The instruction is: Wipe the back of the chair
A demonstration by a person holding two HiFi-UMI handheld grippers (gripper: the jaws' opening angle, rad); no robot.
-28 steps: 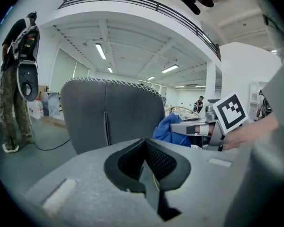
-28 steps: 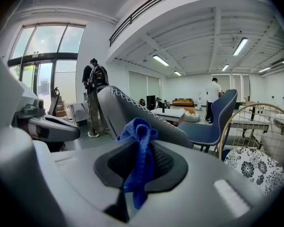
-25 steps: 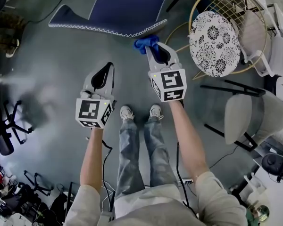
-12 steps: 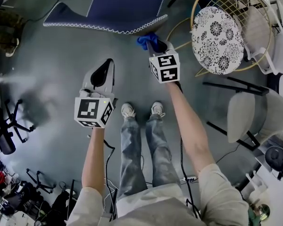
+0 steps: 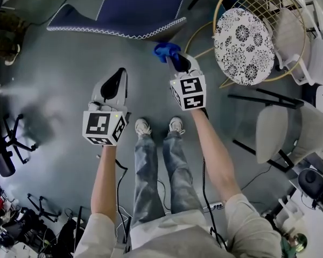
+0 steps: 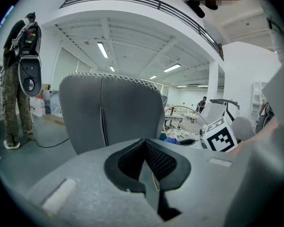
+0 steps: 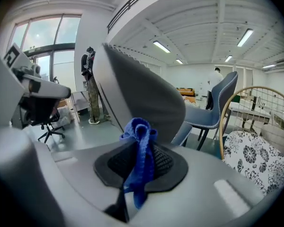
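The blue chair (image 5: 134, 9) with white stitching stands ahead of me, its back (image 6: 111, 110) facing both grippers and filling the left gripper view. My right gripper (image 5: 175, 61) is shut on a bunched blue cloth (image 5: 166, 50), which sticks out past the jaws (image 7: 138, 145) and hangs just short of the chair's back (image 7: 142, 96). My left gripper (image 5: 114, 85) is held lower and to the left, shut with nothing in it, and stays apart from the chair.
A gold wire chair with a black-and-white floral cushion (image 5: 243, 39) stands at the right, a grey chair (image 5: 290, 133) beyond it. A person in camouflage trousers (image 6: 16, 79) stands at far left. An office chair base (image 5: 16, 133) sits left.
My right gripper with the cloth pushed forward to the chair's edge half a second ago and has since drawn back slightly. The left gripper has barely moved.
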